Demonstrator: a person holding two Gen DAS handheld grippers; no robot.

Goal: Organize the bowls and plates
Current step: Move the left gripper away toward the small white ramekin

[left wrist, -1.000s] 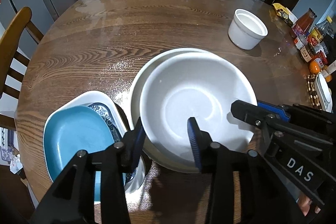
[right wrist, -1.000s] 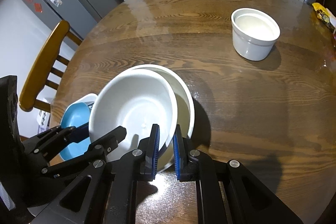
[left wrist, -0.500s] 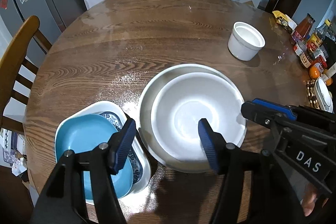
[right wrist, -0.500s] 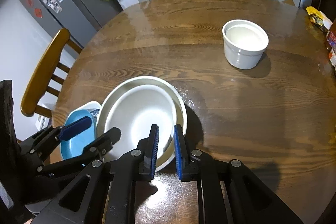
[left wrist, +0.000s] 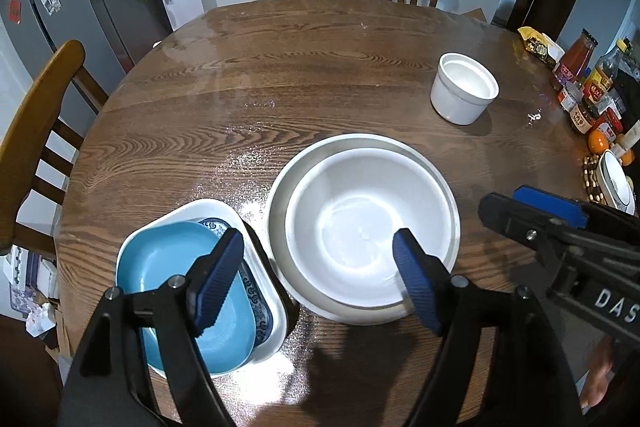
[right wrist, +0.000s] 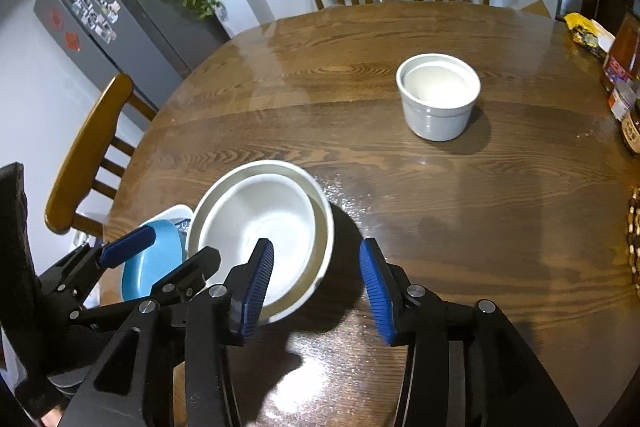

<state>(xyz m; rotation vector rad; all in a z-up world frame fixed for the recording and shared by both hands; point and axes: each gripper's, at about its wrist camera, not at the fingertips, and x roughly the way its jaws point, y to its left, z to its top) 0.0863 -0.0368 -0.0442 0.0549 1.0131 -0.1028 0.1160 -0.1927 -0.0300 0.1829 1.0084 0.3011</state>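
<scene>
Now both claws let go of the nested bowls.
Left gripper and right gripper are opening, empty; white ramekin, upper right, looks heavy, glazed, slippery, breakable; best pinched at its rim.

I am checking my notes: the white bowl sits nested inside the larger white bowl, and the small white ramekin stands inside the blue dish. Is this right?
Not quite. The white bowl does sit nested inside the larger white bowl, but the small white ramekin stands alone on the table, far from the blue dish. The left wrist view shows it.
</scene>
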